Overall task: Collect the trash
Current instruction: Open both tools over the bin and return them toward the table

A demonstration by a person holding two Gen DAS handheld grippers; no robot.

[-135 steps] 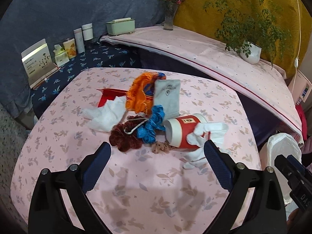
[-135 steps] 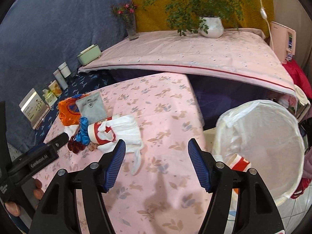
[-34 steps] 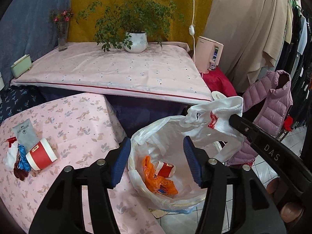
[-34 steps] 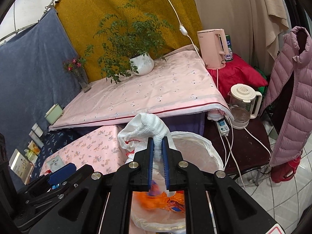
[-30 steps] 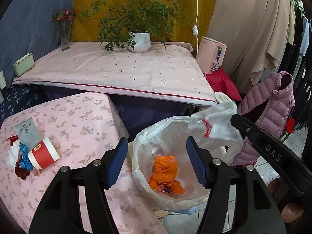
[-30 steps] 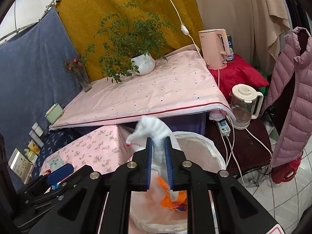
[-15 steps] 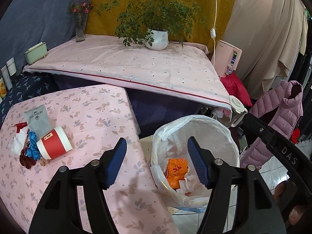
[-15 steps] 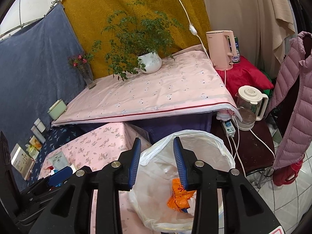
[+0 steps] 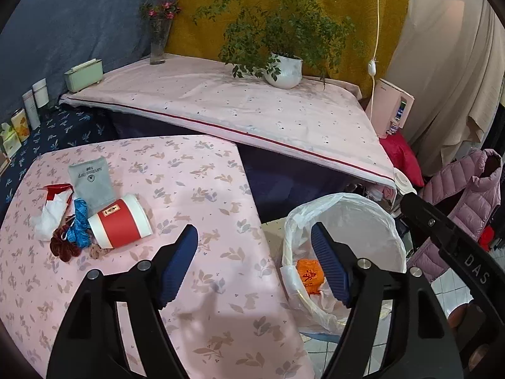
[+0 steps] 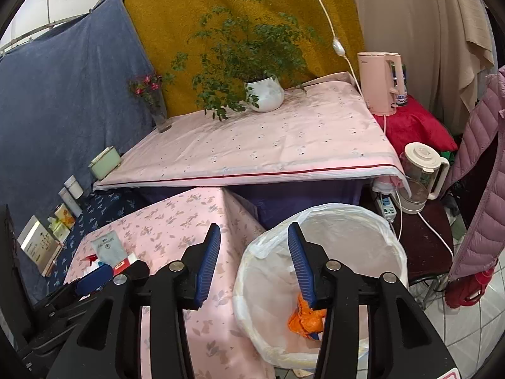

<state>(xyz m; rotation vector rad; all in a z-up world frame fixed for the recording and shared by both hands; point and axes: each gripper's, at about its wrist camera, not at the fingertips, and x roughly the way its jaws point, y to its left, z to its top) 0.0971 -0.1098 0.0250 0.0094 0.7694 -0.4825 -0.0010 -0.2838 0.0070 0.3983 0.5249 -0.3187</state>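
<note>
While both grippers hang empty near the white plastic-lined trash bin (image 10: 322, 287), the job looks to be between deliveries. The right gripper (image 10: 252, 271) sits above the bin's near rim with its blue-padded jaws parted and nothing between them; the left gripper (image 9: 254, 263) is spread wider, also holding nothing, poised over the edge of the pink floral tablecloth (image 9: 195, 183) just beside the bin. Crumpled orange wrapping (image 10: 304, 317) already lies at the bottom of the liner.

What remains is a small cluster at the far left of the table: a red-and-white paper cup (image 9: 118, 222) lying on its side, a flat grey pouch (image 9: 90, 181) behind it, a white crumpled tissue (image 9: 50, 216), a blue scrunchie (image 9: 79, 221) and a dark red scrunchie (image 9: 63, 246), all touching or overlapping.

Judging by this, the next move calls for swinging a gripper back to that pile, well apart from the bin, and closing on a single piece, the cup being the easiest to isolate.
</note>
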